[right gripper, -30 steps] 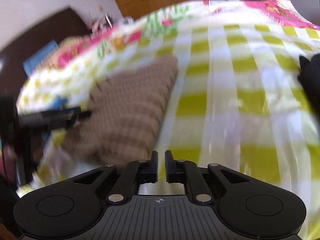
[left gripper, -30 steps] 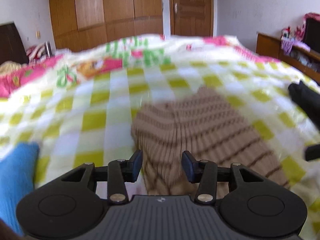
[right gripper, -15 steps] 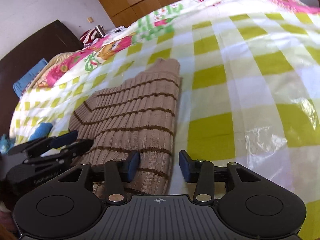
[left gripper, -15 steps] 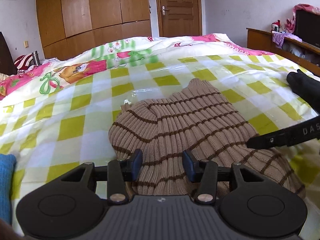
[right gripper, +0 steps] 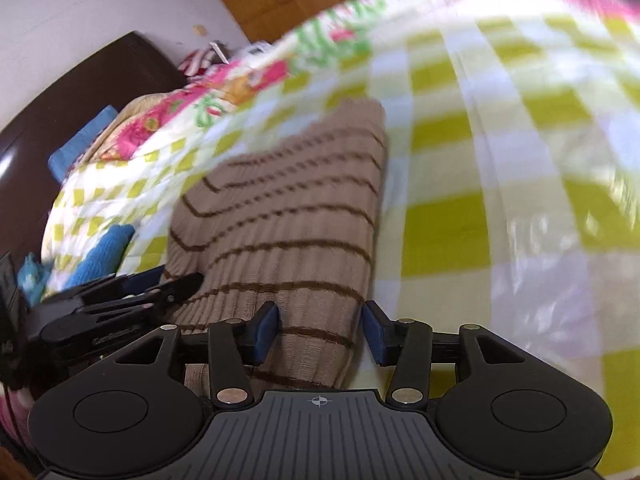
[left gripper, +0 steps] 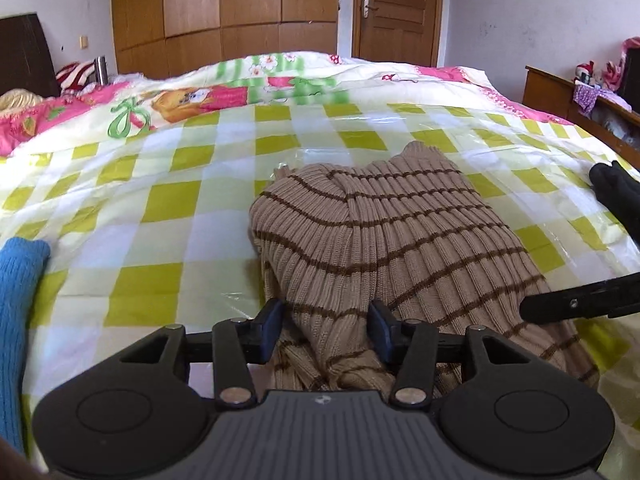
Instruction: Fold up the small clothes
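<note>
**Both my grippers spread over the near end of the striped sweater**

My left gripper (left gripper: 326,330) has its jaws spread wide, and a bunched fold of the tan sweater (left gripper: 392,240) sits between them without being squeezed. The sweater, ribbed with thin brown stripes, lies on the bed (left gripper: 160,200), on a green and white checked cover with a shiny plastic sheet over it. Its near end is rumpled under my left gripper, and its far end narrows toward the middle of the bed.

My right gripper (right gripper: 320,330) is spread as well, jaws apart over the sweater's near right edge (right gripper: 288,220). That view is blurred, so I cannot tell whether the pads touch the knit. From there I see my left gripper (right gripper: 160,286) at the left, lying against the sweater's left side.

A blue knitted garment (left gripper: 18,300) lies at the left edge of the bed, apart from the sweater. Something black (left gripper: 616,188) rests at the right edge. Behind the bed stand a wooden wardrobe (left gripper: 224,12) and a door (left gripper: 396,12).
</note>
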Motion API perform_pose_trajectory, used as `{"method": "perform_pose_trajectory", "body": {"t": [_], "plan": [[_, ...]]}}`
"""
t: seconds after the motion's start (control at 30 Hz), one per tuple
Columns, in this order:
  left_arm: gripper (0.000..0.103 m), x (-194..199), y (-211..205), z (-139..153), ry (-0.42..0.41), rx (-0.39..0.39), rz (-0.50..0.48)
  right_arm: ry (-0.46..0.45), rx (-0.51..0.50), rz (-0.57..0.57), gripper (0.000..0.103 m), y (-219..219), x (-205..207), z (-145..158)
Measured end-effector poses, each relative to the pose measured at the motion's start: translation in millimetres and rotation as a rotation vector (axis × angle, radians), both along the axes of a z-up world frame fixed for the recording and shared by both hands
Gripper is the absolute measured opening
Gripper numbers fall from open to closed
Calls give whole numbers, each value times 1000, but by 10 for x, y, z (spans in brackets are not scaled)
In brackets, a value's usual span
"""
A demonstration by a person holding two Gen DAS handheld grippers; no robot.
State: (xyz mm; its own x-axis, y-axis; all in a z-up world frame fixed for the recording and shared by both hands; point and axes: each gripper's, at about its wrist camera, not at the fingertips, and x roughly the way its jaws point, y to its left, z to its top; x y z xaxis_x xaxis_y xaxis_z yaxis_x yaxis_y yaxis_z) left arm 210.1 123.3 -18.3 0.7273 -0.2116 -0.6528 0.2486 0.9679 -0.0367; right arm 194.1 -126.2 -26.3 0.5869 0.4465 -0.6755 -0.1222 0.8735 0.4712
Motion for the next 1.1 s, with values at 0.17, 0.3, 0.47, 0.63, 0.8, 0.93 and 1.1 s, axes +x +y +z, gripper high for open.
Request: {"method": "perform_pose_trajectory", "body": {"t": [0.17,0.3,0.47,0.63,0.8,0.93,1.1], "plan": [[61,-134,3,210,-45,-6,-2,-69,-10,-4,48,-73,-97,188],[63,-50,-37,29,15,23,1,-90,-4,-26,48,-97,-15,187],[66,-42,34,53,20,-24,17,-21,51,-47,48,-113,181,22],[66,8,139,107,43,-72,2,-47,76,-39,48,-179,151,103],[66,76,115,50,67,-106,11,16,120,-49,49,-161,291,-36],[67,92,110,96,62,-118,-26,1,133,-35,49,-209,263,6],[72,147,170,14,88,-144,4,27,143,-32,50,-173,346,-32]]}}
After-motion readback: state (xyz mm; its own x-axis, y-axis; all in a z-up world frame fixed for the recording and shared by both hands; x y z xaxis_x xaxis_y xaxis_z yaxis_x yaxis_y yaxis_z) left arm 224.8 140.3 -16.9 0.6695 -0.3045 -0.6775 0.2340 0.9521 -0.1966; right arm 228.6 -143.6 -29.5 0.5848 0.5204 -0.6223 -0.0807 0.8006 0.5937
